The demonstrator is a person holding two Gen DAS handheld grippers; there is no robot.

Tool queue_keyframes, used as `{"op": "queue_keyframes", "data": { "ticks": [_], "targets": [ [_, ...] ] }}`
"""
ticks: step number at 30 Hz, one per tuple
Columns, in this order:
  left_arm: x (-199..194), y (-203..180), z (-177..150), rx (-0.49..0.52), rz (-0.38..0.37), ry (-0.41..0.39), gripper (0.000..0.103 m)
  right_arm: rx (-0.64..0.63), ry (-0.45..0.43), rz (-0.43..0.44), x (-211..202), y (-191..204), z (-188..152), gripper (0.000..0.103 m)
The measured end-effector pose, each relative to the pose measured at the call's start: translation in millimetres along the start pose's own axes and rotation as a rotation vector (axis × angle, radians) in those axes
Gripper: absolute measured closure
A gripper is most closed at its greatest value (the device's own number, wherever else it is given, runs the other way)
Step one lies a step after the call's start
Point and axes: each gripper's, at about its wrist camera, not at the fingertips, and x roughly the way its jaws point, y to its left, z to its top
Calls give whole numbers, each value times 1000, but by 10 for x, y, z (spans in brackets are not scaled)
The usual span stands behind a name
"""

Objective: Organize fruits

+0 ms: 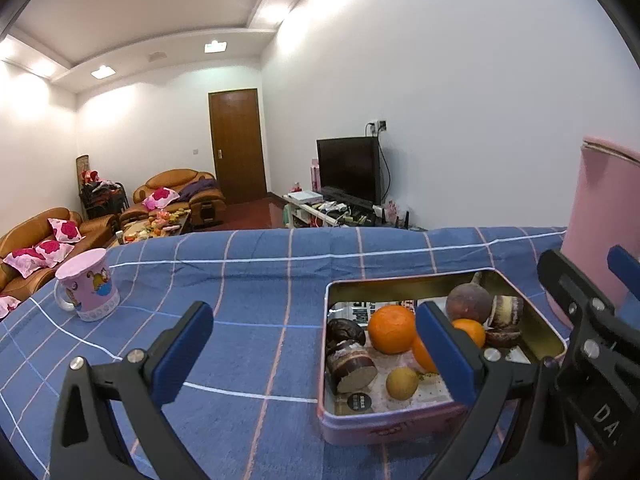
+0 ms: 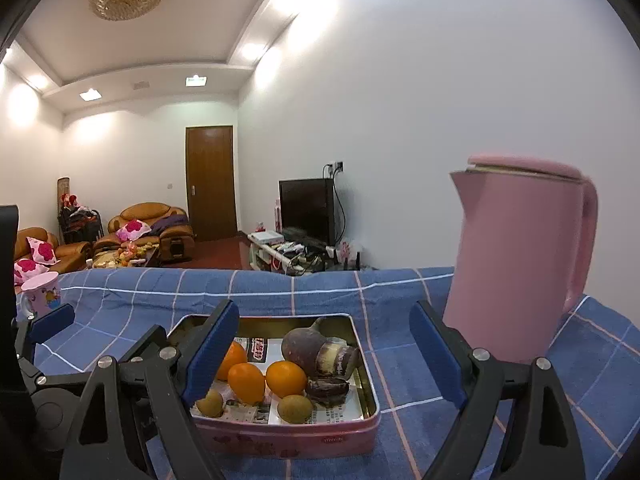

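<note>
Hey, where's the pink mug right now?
The pink mug stands upright on the blue checked cloth, far left in both wrist views, well apart from the pink tin of fruit and across the table from the pink kettle.

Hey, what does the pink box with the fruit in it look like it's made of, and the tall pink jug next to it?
The pink box looks like thin painted metal: its inner walls are shiny gold and mirror the contents, and the rim is rolled. The tall pink jug has a smooth matte pink shell with soft highlights, probably plastic, though coated metal cannot be ruled out.
</note>
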Motion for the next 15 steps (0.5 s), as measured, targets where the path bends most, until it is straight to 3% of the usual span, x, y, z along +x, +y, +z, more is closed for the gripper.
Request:
{"op": "queue_keyframes", "data": {
  "ticks": [15],
  "targets": [
    [-92, 73, -39, -23, -5, -20, 0, 25, -32, -19, -96, -23, 25, 15]
  ]
}}
